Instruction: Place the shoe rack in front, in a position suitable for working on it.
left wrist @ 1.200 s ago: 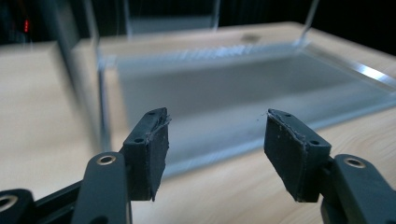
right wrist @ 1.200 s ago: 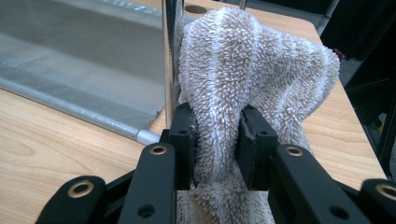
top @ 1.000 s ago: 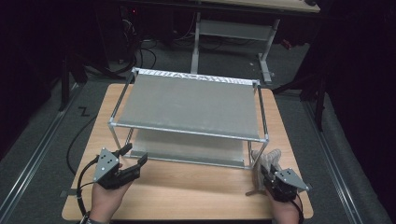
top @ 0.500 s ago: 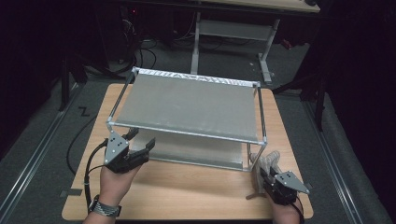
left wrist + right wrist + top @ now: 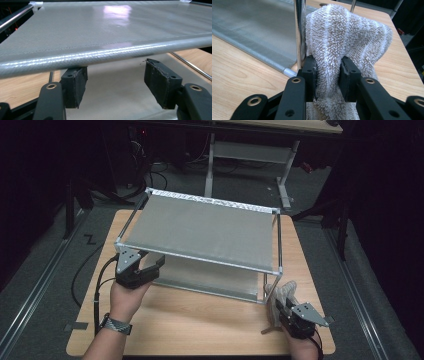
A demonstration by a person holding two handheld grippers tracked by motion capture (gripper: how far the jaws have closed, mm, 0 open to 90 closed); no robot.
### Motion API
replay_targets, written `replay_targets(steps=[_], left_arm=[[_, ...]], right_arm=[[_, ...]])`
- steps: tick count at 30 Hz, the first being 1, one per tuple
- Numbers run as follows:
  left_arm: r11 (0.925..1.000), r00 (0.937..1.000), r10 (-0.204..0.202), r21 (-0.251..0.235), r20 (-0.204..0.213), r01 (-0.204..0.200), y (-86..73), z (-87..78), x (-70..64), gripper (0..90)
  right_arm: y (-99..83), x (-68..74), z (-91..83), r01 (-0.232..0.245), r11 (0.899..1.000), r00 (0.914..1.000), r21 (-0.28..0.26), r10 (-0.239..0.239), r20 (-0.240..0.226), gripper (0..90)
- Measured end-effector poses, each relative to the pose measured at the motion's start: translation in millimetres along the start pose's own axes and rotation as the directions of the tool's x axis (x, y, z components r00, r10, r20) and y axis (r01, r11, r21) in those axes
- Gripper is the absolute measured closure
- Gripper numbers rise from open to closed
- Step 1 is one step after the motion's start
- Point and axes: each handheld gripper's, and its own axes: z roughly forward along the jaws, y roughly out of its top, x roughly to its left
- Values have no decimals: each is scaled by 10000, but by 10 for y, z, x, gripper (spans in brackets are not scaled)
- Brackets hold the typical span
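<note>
Left hand-held gripper (image 5: 152,265) forward, towel (image 5: 342,45) right-clamped.

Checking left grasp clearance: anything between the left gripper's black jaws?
Nothing held: the left gripper is open in its own view, with the grey mesh two-tier rack's lower shelf behind the gap and the top shelf's front edge above.

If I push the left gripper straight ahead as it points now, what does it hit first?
Probably nothing at once: the left gripper, jaws open, points just beneath the front edge of the rack's upper shelf and above the lower shelf. It would likely slide between them, though the jaw tops may graze that edge; clearance is unclear.
</note>
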Motion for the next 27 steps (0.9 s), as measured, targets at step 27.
replay_targets(steps=[27], left_arm=[[9993, 9994, 359, -118, 2, -359, 194, -40, -50, 342]], right_arm=[[4, 26, 10, 56, 10000, 9999, -15, -56, -117, 692]])
